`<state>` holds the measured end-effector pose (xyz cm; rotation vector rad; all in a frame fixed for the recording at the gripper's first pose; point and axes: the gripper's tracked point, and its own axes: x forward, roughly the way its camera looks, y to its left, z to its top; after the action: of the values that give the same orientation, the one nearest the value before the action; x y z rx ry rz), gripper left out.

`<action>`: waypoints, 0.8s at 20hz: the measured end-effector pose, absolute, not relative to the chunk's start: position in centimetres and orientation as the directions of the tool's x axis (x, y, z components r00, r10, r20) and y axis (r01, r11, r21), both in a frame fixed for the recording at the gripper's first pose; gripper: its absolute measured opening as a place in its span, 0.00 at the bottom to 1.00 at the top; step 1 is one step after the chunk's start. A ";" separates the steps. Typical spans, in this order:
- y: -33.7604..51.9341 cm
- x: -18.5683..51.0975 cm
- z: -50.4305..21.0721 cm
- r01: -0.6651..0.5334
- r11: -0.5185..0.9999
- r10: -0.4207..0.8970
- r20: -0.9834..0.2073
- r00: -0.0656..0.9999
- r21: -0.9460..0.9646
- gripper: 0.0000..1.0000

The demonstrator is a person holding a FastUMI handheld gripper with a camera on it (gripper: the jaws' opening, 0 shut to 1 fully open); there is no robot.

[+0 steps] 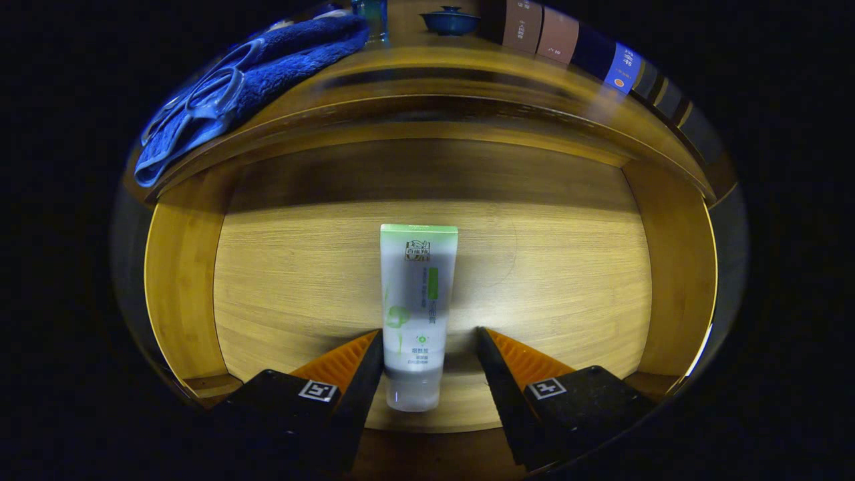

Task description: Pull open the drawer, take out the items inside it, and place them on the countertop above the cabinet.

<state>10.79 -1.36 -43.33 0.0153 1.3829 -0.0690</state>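
The wooden drawer (pixel 187 267) stands pulled open below me. A white and green tube (pixel 417 294) lies flat on its floor, cap end toward me. My gripper (pixel 427 337) is open and hangs over the tube's cap end. The left finger edge sits against the tube's side. A gap separates the right finger from it. Above the drawer runs the wooden countertop (pixel 461 73).
On the countertop lie a blue towel (pixel 294 53) with blue scissors (pixel 200 100) on it, a glass (pixel 371 17), a dark blue lidded bowl (pixel 449 21) and a row of books (pixel 601 57) at the right. The drawer's side walls flank the tube.
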 end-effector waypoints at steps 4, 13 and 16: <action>-1.2 10.8 -43.4 0.043 0.999 -0.041 -0.979 0.198 -0.033 0.52; -1.5 9.7 -39.4 0.063 0.998 0.008 -0.952 0.306 0.029 0.36; -1.7 8.7 -36.0 0.084 0.994 0.028 -0.923 0.383 0.065 0.36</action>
<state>8.70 -1.70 -36.04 0.1070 1.1778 -0.0355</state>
